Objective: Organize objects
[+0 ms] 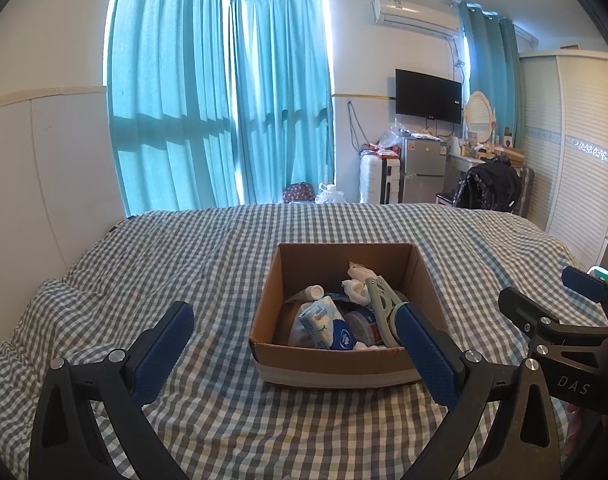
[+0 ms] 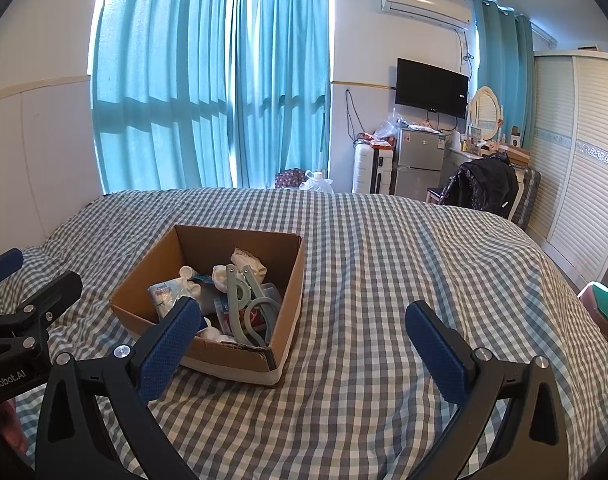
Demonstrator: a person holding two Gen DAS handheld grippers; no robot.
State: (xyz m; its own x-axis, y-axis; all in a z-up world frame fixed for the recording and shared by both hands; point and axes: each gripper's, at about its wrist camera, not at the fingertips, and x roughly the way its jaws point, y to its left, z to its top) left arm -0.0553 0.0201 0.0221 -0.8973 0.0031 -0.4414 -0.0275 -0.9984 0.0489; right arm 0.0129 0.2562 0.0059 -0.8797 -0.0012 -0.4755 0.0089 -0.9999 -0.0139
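Observation:
An open cardboard box (image 1: 304,360) stands on the checked bedspread, also in the right wrist view (image 2: 143,276). It holds a tissue pack (image 1: 318,322), a white tube (image 1: 314,291), crumpled white cloth (image 1: 356,280), a grey-green clip (image 1: 382,300) and other small items. My left gripper (image 1: 293,318) is open and empty, its fingers either side of the box's near end. My right gripper (image 2: 304,314) is open and empty, right of the box above the bedspread; its left finger (image 2: 171,340) overlaps the box's near corner.
The bed (image 2: 384,260) fills the foreground. Beyond it are teal curtains (image 1: 223,100), a white suitcase (image 1: 378,180), a small fridge (image 1: 422,168), a wall TV (image 1: 428,94), a chair with a black jacket (image 1: 488,188) and a white wardrobe (image 1: 576,152).

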